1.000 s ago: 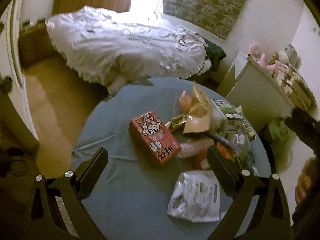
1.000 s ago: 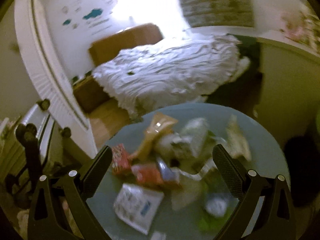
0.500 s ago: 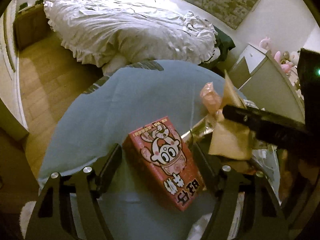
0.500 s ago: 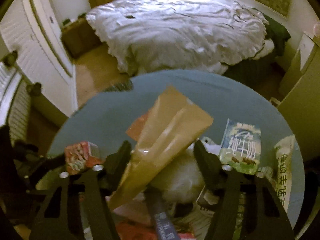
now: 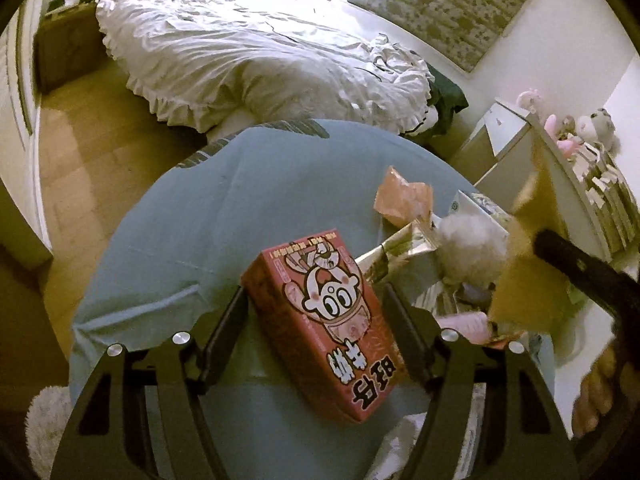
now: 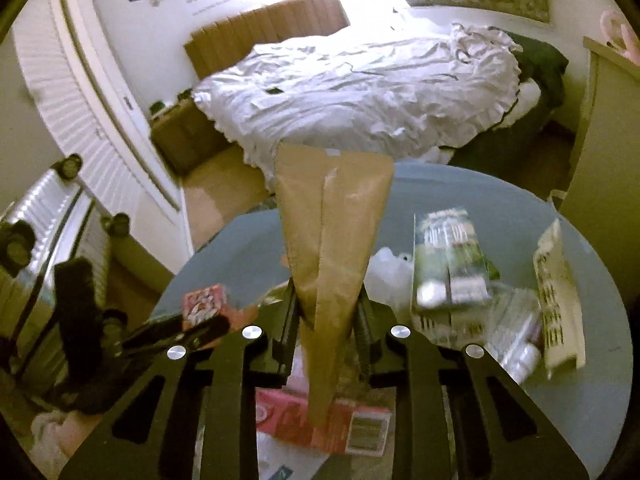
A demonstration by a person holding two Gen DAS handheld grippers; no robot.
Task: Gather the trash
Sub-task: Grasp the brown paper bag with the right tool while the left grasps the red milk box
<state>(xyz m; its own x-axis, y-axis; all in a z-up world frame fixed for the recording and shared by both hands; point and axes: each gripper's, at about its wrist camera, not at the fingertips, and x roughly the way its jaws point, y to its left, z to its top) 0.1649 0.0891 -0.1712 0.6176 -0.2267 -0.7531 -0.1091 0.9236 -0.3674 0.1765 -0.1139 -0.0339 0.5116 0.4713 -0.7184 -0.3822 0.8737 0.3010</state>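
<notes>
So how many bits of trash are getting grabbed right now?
2. The red cartoon box is between the left fingers; the brown paper bag is pinched in the right fingers.

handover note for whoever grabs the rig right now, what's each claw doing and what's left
Left claw: closed around the red carton, which looks still on the blue table.
Right claw: shut on the brown paper bag, raised above the pile.
Still on the table: green milk carton, white printed wrapper, orange wrapper, white tissue wad, pink box.
Done: two pieces gripped. Left: bin them, no bin in view, then clear the rest.
</notes>
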